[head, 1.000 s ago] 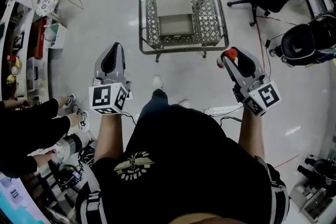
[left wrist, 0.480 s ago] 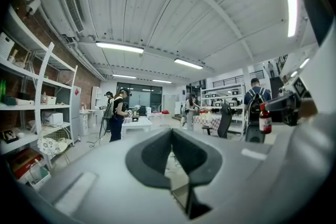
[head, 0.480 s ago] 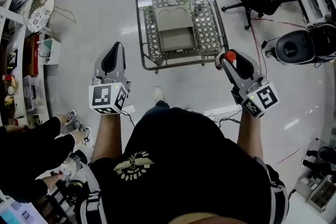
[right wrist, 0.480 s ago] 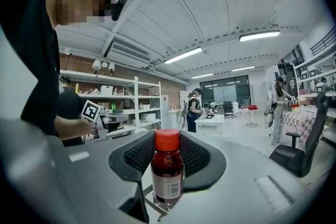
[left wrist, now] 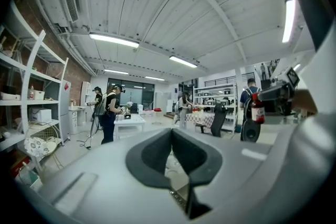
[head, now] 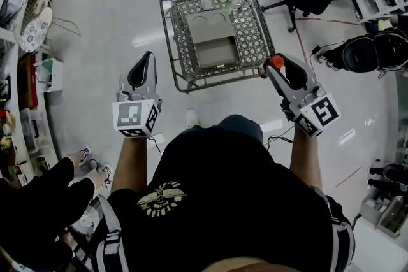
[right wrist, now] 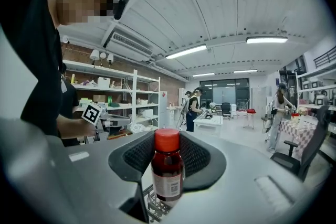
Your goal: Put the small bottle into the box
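Small bottle (right wrist: 167,168): glossy dark-red see-through body, matt red plastic cap, paper label.
Right hand-held gripper (head: 273,70): smooth matt grey plastic shell, black dimpled pads (right wrist: 137,156).
Bench (head: 250,28): metal lattice top.
Box (head: 211,25): matt cardboard.
Floor (head: 115,35): glossy, pale.

Black short-sleeved shirt (head: 223,200) with a gold winged emblem (head: 162,195) on its chest; grey left tongs (head: 145,58) and right tongs (head: 272,69) carry black-and-white marker cubes (head: 135,118).
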Demonstrator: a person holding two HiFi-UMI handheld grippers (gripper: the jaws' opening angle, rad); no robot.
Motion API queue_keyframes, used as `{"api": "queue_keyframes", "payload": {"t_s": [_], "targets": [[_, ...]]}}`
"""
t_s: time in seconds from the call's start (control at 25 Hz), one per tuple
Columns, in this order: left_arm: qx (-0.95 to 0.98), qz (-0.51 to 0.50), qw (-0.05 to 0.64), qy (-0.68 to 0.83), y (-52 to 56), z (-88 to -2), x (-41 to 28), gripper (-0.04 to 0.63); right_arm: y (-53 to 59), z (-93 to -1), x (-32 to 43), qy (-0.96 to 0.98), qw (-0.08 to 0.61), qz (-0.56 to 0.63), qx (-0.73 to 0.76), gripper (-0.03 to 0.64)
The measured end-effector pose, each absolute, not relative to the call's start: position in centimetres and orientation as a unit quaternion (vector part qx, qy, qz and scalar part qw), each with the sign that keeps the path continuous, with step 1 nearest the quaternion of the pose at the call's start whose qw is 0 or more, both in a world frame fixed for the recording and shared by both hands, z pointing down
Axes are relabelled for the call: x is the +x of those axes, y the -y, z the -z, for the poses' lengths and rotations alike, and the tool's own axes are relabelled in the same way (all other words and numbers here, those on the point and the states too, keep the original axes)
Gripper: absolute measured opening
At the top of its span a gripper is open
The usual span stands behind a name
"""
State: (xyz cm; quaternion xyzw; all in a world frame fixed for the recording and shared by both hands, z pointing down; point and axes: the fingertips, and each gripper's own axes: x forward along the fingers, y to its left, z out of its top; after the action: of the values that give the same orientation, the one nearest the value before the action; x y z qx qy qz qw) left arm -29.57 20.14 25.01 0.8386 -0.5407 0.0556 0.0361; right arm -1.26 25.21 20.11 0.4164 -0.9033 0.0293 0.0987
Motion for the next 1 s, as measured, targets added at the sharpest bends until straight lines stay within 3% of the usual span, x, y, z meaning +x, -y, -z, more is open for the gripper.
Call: {"api": "queue_keyframes", "payload": {"t_s": [0.56,1.0], "targets": [[0.842,-0.083,0.063,0.529,-16.5,-27.7,-26.2,0.0,-18.8,-27.5,-1.4,0.909,0.149,-0.064,0.383,0.158],[0.82,-0.103,0.085,0.557,-12.4,-31.3,-25.2,0.0,-8.9,-43.3,-1.1,0.905,0.248,-0.111,0.328,0.158]]}}
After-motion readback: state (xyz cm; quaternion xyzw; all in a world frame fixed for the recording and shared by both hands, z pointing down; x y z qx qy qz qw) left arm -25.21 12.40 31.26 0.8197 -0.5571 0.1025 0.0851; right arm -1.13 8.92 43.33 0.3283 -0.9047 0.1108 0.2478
